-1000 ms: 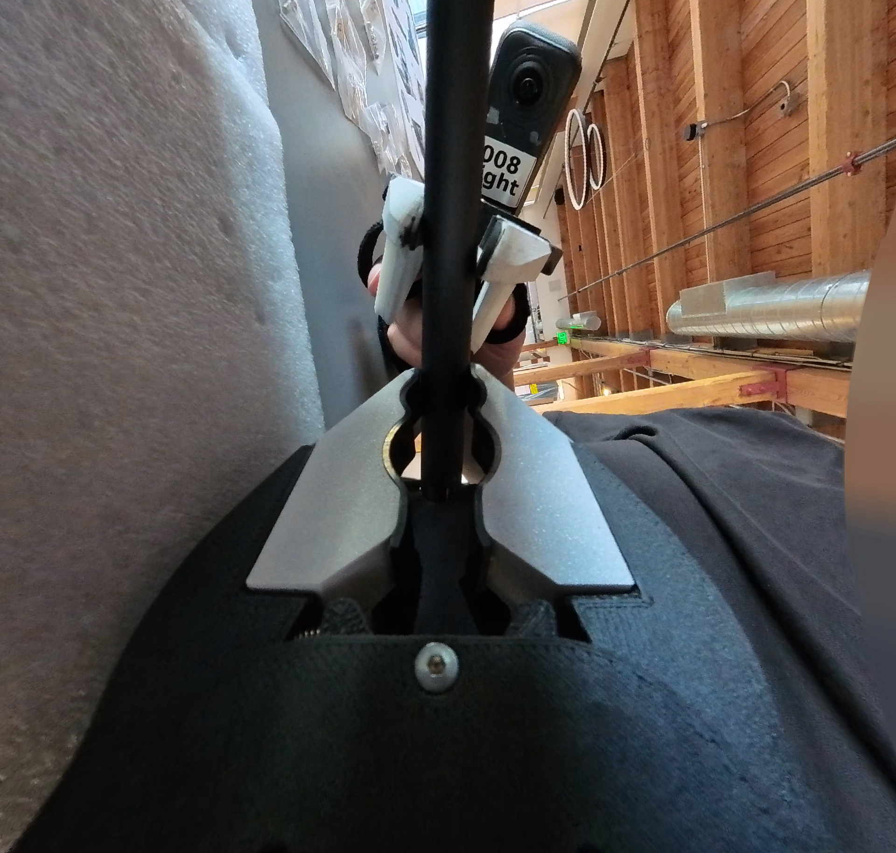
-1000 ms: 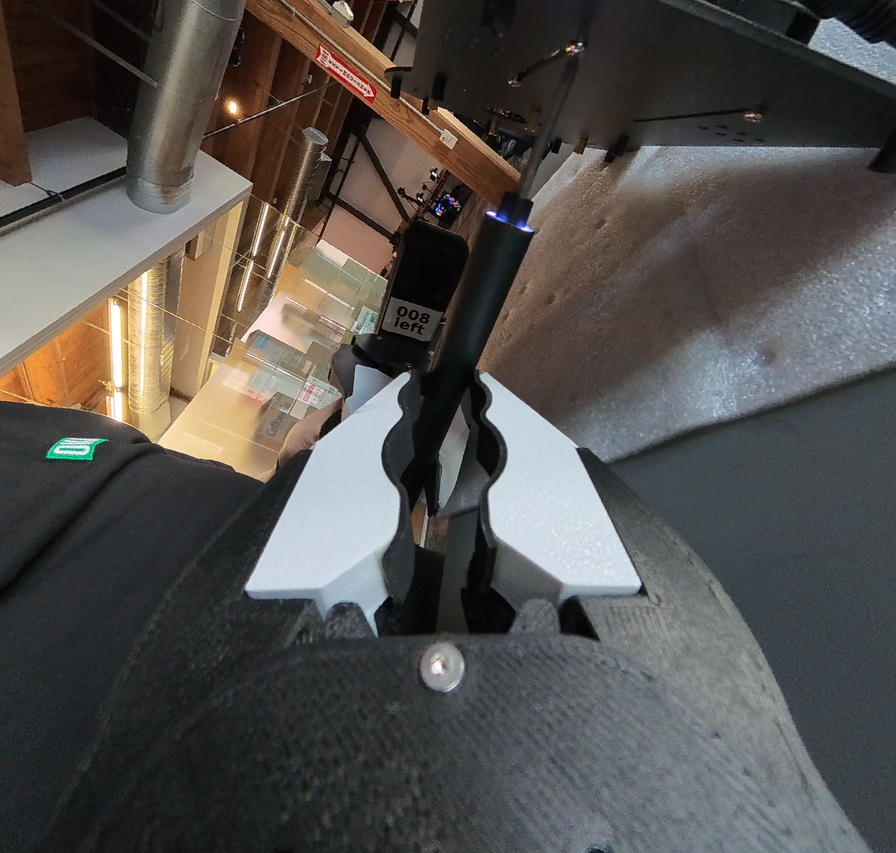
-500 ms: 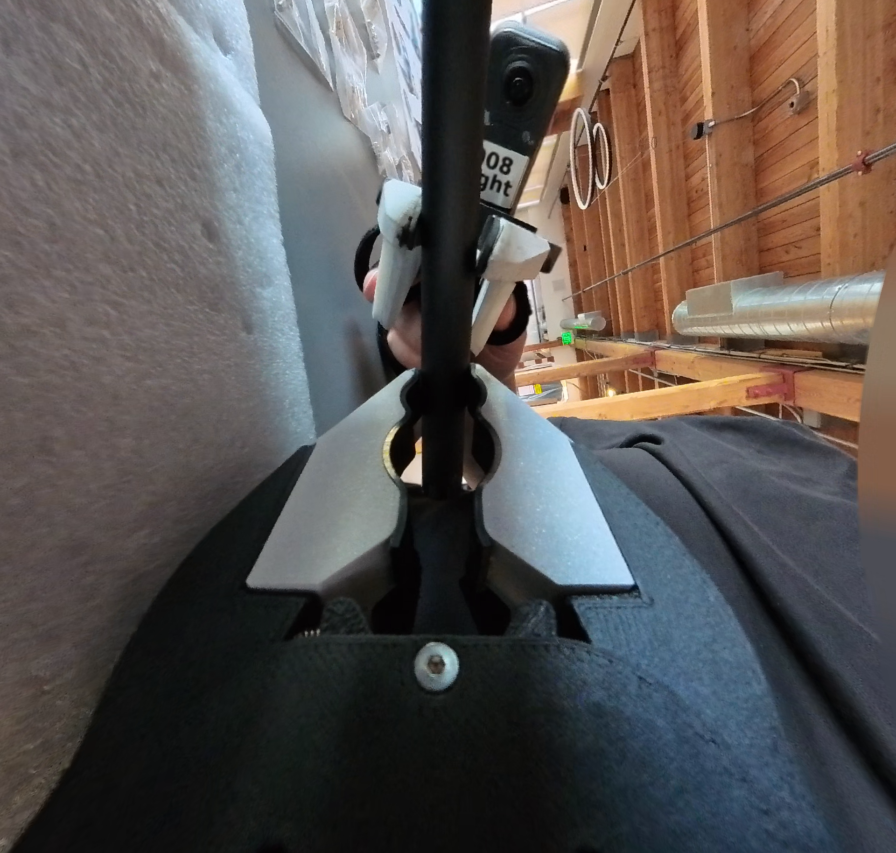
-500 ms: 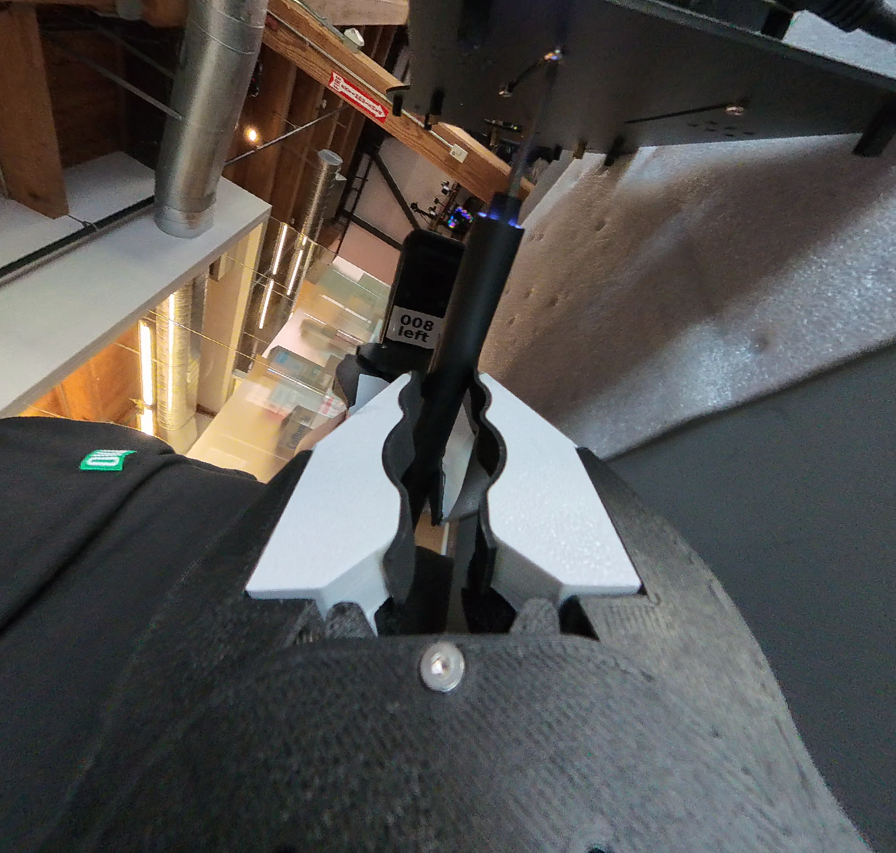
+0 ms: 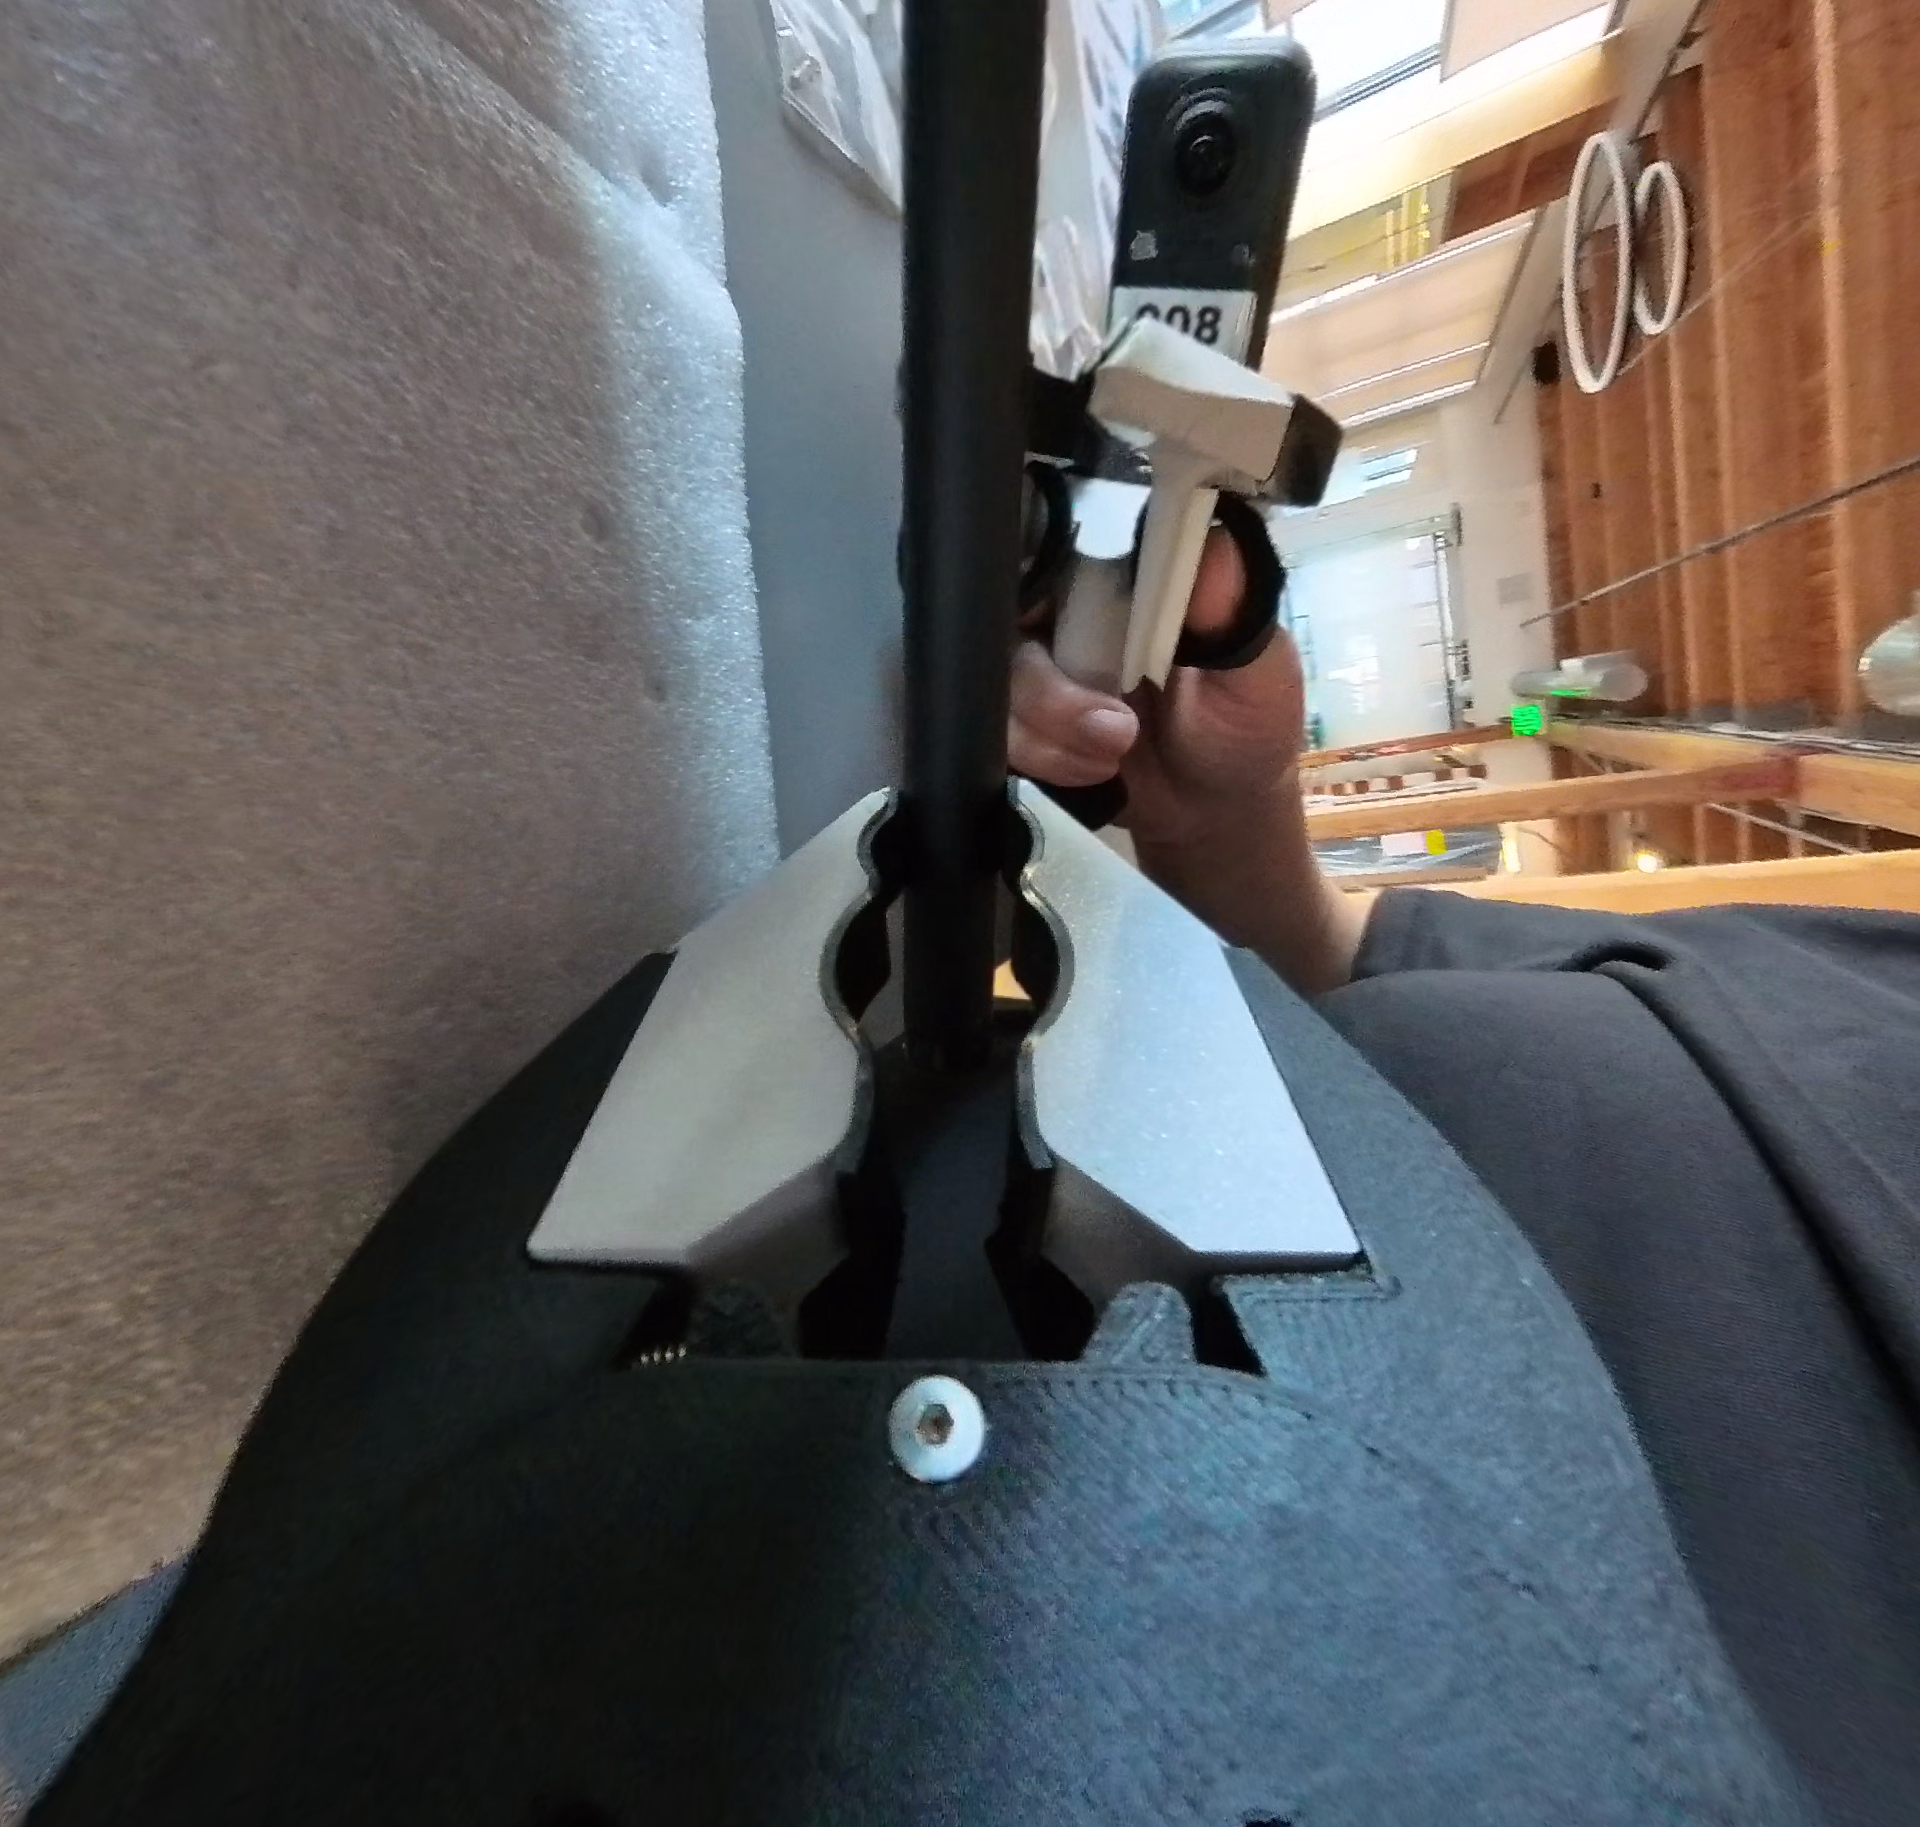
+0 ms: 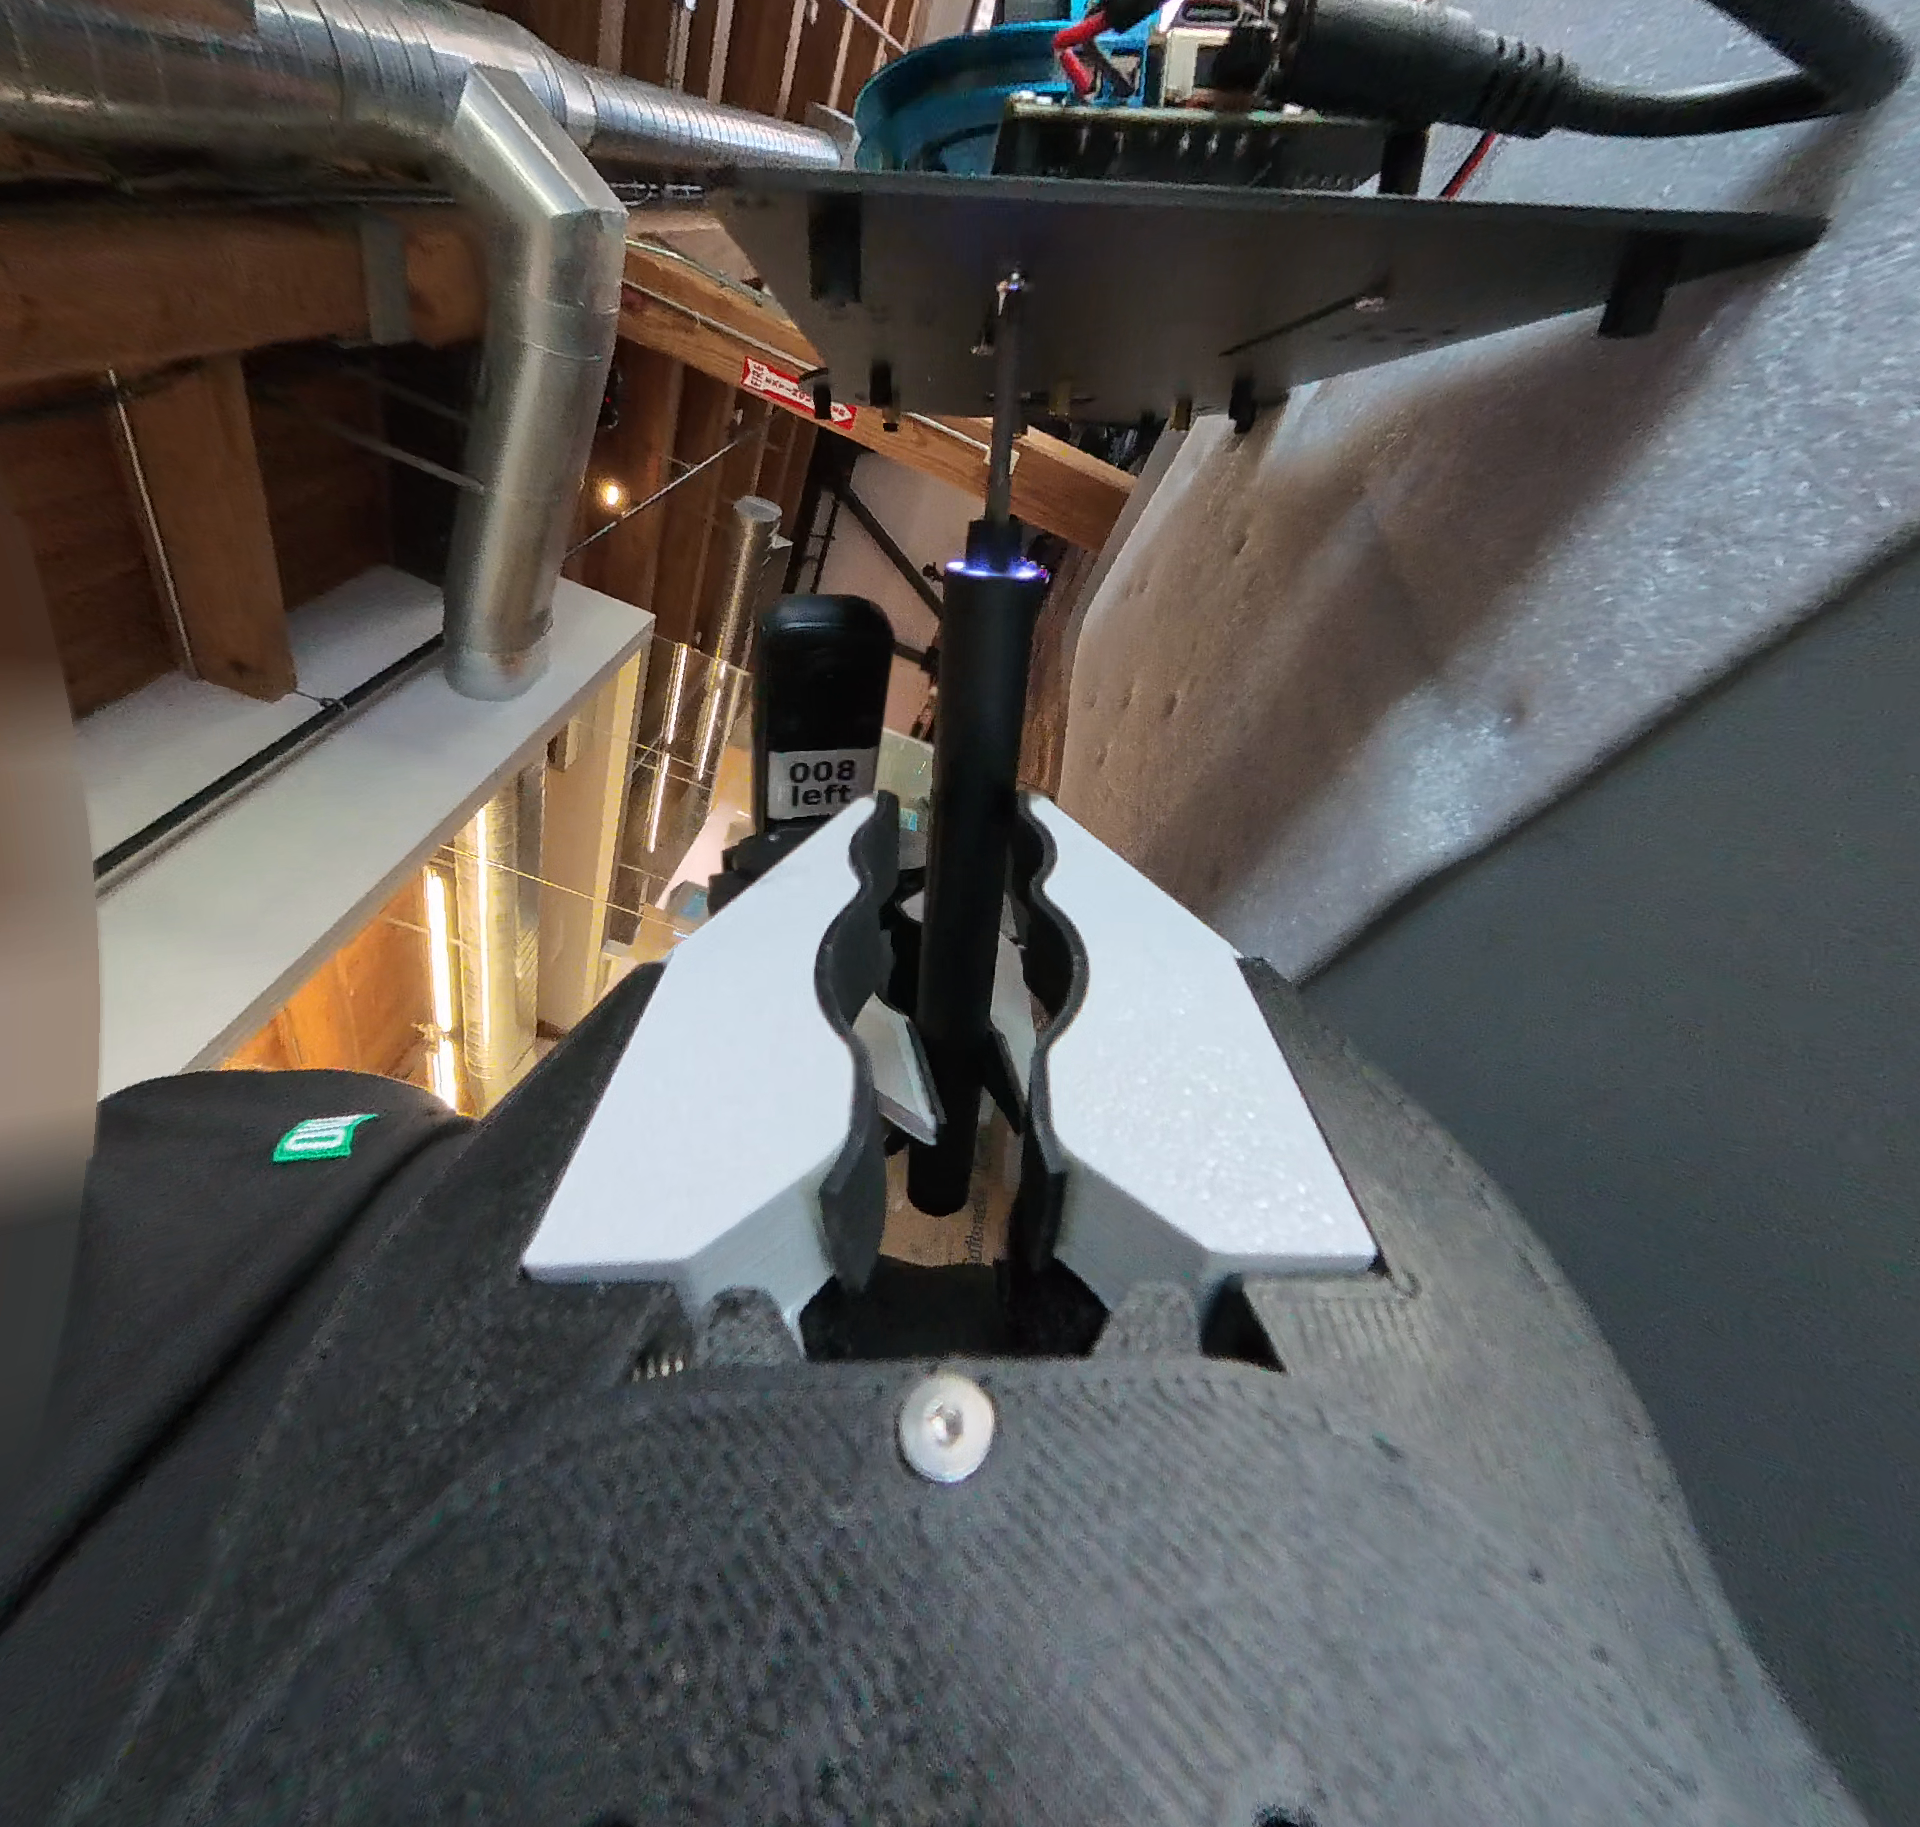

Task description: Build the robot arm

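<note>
My left gripper (image 5: pixel 951 821) is shut on a black pen-shaped electric screwdriver (image 5: pixel 966 427) near its lower end. In the right wrist view the screwdriver (image 6: pixel 971 790) stands upright with a blue light ring at its top. Its thin bit reaches up to a screw on a dark plate (image 6: pixel 1143 281). My right gripper (image 6: pixel 956 827) is open; the screwdriver shows in the gap between its jaws without touching them. The right gripper also shows in the left wrist view (image 5: pixel 1143 572), just right of the screwdriver, held by a hand (image 5: pixel 1195 738).
The dark plate carries a circuit board (image 6: pixel 1164 130), a thick black cable (image 6: pixel 1558 63) and a teal disc (image 6: pixel 925 84). White foam sheet (image 5: pixel 343 634) lies close on one side. A dark grey surface (image 6: pixel 1662 894) and a person's black clothing (image 5: pixel 1662 1154) are nearby. Some 7 cm of space lies between my two pairs of fingers.
My right gripper has opened and let go of the screwdriver, and moved to its side. The screwdriver now stands straighter, with its bit up at the plate. My left gripper keeps its hold.
</note>
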Available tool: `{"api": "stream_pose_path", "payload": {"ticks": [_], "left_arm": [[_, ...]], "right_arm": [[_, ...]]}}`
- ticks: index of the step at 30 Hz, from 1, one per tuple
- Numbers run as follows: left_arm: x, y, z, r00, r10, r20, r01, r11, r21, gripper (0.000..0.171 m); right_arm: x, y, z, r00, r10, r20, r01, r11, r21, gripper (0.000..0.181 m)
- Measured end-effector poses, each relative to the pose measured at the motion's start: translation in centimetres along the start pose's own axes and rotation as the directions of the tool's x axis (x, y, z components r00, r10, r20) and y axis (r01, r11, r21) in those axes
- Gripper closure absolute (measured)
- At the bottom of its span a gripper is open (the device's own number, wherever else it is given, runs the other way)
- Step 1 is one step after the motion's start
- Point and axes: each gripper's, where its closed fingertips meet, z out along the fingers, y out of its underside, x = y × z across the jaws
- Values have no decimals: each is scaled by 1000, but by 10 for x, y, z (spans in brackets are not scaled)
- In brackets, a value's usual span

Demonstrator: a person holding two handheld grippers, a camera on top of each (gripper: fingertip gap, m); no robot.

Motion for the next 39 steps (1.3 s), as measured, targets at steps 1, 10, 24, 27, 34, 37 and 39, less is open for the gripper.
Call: {"api": "stream_pose_path", "payload": {"ticks": [1, 10, 24, 27, 34, 37, 39], "left_arm": [[-1, 0, 0, 1000, 9, 20, -9, 1000, -1, 155], [10, -2, 0, 1000, 5, -12, -5, 1000, 15, 155], [17, -5, -7, 987, -36, -156, 50, 995, 88, 155], [16, -4, -3, 992, -24, -122, 33, 997, 76, 155], [16, -4, -3, 994, -23, -108, 31, 997, 68, 155], [17, -4, -2, 992, -30, -120, 37, 997, 61, 155], [18, -4, -2, 991, -32, -128, 39, 998, 57, 155]], "right_arm": [[0, -1, 1, 1000, 6, -2, -6, 1000, 3, 160], [-1, -3, 1, 974, 202, 106, -206, 978, 24, 167], [-3, -5, 2, 980, 164, 116, -170, 985, 39, 167], [-5, -5, 0, 986, 132, 105, -138, 989, 47, 162], [-8, 7, -4, 982, 147, 116, -149, 989, 4, 161], [-9, 10, -3, 981, 155, 120, -154, 988, -18, 161], [-9, 13, -2, 982, 147, 120, -144, 989, -40, 161]]}}
